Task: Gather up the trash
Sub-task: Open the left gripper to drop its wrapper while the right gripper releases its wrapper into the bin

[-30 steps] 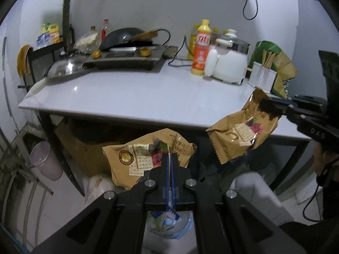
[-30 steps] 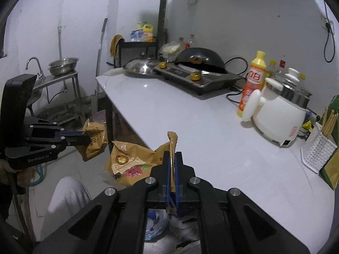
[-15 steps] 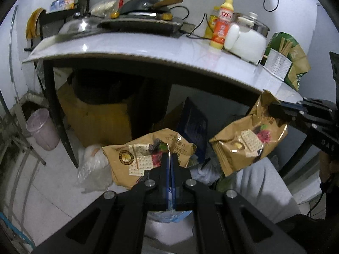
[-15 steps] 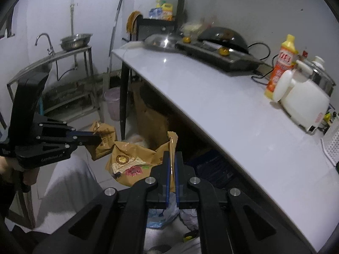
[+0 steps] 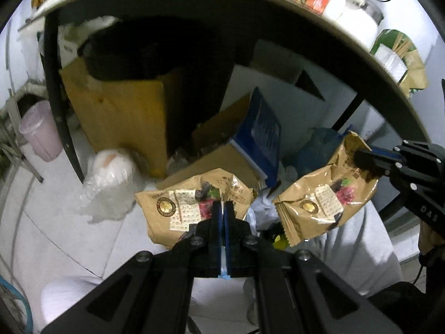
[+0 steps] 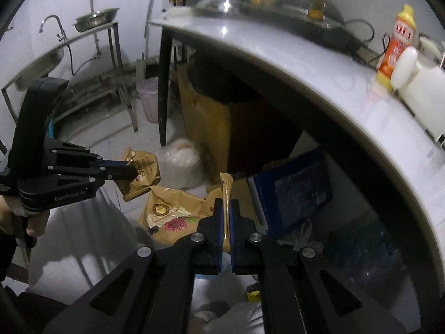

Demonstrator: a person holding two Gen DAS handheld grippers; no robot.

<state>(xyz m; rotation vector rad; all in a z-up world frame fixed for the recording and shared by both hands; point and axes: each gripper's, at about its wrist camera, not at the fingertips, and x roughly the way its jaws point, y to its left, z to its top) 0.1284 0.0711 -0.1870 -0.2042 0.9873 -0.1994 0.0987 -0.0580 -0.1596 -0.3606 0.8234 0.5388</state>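
**Two wrappers held low beside the desk**

Under the desk [image 5: 314, 11] it is dark; the clutter there is hard to read, perhaps cardboard and a blue box [image 5: 264, 136]. The left gripper [image 5: 223, 208] has its jaws clenched on a crumpled tan cracker wrapper [image 5: 178, 208], printed with crackers and a round seal. The right gripper [image 6: 227, 208] pinches the second wrapper [image 6: 172, 211] by its top edge. Both hang above the floor.

Two wrappers [image 5: 178, 208] [image 5: 325, 203] hang side by side (below the counter [image 6: 306, 64]) — boxes [image 5: 250, 144] behind.
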